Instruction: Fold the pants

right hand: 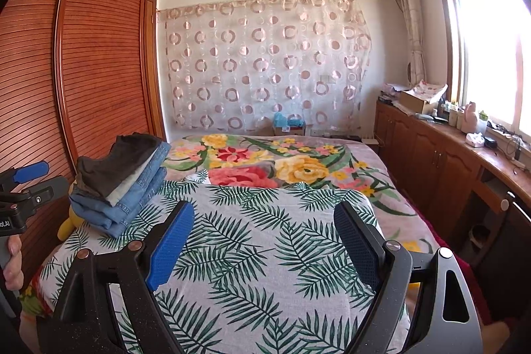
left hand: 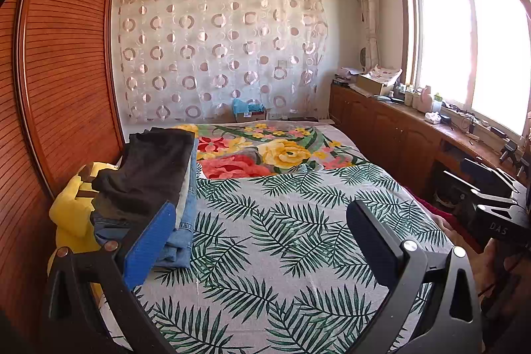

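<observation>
the left gripper (left hand: 265, 241) and the right gripper (right hand: 262, 241) both hang above the leaf-print bed (right hand: 252, 254) with their fingers spread wide, holding nothing. the folded pants (right hand: 126, 184) sit stacked at the bed's left edge beside the wardrobe (right hand: 66, 62), a dark pair on top of denim.

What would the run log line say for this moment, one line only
left gripper open, empty | right gripper open, empty | folded pants stack at bed's left edge | leaf-print sheet below grippers
</observation>
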The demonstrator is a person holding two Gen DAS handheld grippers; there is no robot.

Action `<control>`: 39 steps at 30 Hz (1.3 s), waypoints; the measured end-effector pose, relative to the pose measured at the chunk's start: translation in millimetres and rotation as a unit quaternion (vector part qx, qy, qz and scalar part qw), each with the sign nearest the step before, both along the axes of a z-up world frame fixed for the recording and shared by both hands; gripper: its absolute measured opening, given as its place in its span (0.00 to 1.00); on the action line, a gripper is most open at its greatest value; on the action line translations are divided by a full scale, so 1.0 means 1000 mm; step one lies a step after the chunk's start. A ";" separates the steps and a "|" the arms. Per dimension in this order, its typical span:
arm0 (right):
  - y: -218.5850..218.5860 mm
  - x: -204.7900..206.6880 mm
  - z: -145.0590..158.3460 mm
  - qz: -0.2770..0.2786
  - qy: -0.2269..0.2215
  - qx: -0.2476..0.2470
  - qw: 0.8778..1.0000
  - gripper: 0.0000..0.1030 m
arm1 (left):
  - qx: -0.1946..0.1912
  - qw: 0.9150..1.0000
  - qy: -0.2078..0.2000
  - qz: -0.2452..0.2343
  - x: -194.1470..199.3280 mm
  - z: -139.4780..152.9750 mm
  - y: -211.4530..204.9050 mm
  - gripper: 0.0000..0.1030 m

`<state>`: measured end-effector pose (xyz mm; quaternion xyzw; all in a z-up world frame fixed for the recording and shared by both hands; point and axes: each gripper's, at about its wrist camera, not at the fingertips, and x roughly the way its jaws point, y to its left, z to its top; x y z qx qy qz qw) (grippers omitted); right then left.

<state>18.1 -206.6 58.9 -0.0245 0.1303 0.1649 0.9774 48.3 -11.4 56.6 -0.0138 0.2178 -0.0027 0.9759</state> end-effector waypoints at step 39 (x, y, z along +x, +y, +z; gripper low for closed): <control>-0.002 0.000 -0.001 0.001 0.000 0.005 1.000 0.85 | 0.000 1.000 0.002 0.001 0.000 -0.003 0.003 1.00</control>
